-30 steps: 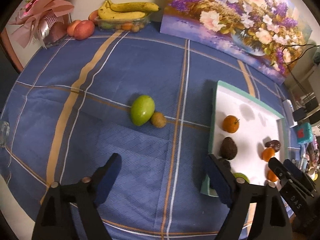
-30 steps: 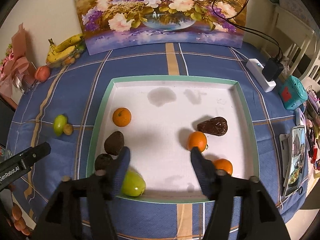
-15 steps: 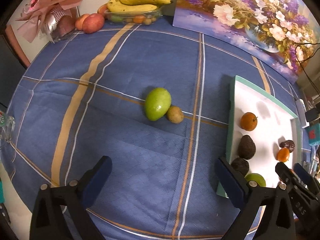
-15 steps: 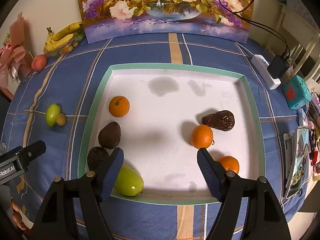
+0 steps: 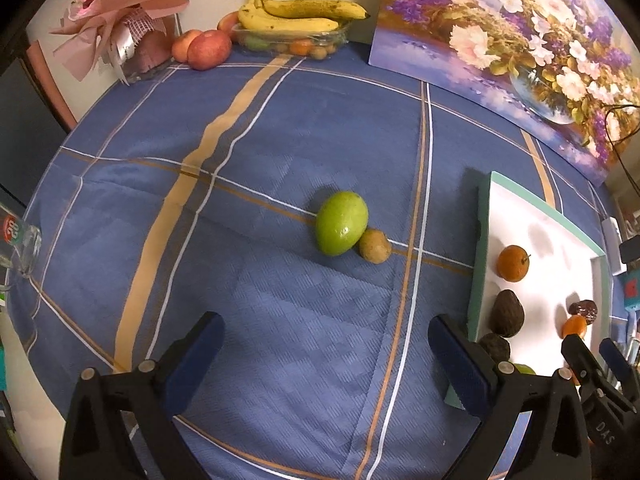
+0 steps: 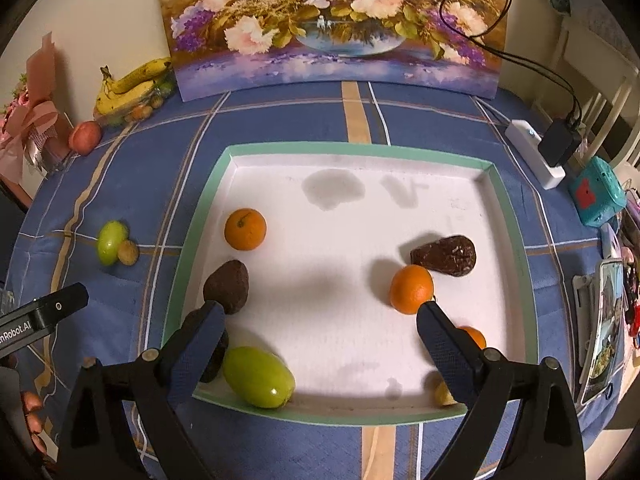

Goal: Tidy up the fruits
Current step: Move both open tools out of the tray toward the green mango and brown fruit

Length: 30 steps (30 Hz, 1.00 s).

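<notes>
The left gripper [image 5: 326, 352] is hovering over the blue-clothed tabletop [image 5: 280, 152], its fingers spread wide with nothing between them. A green mango [image 5: 341, 223] is lying ahead of it, touching a small brown fruit [image 5: 374, 246]. The right gripper [image 6: 320, 332] is hanging above the white tray [image 6: 188, 248], its fingers having just been opening, empty. Oranges, avocados and a second green mango [image 6: 258, 376] are sitting in the tray.

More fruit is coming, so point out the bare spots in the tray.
Tray: the middle is bare, as is the far strip behind the left orange. The left side is crowded with avocados and a green fruit; the right holds oranges.
</notes>
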Each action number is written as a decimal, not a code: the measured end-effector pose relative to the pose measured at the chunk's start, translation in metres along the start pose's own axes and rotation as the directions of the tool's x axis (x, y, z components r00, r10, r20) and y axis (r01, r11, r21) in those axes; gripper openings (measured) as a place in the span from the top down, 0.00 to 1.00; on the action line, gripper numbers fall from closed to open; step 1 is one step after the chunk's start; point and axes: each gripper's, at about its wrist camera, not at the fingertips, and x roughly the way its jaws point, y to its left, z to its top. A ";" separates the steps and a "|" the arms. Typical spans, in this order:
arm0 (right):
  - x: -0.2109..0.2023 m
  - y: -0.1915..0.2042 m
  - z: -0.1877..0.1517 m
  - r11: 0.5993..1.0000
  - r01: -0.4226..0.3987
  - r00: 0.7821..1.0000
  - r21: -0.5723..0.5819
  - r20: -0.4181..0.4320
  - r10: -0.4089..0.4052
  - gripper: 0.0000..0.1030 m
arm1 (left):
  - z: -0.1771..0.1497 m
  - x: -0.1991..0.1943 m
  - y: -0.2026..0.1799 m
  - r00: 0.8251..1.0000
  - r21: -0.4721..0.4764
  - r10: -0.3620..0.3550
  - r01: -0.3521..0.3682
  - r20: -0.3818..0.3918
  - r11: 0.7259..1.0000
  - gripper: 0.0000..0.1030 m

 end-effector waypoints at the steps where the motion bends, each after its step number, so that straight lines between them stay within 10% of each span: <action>1: 0.000 0.001 0.000 1.000 0.002 1.000 -0.003 0.007 -0.002 0.06 | 0.001 0.000 0.000 1.000 0.002 0.003 -0.003 0.004 1.000 0.00; 30: 0.002 0.046 0.048 0.977 -0.213 0.968 -0.034 0.129 0.215 0.06 | 0.073 -0.021 0.060 0.986 -0.085 0.017 -0.003 0.166 0.996 0.00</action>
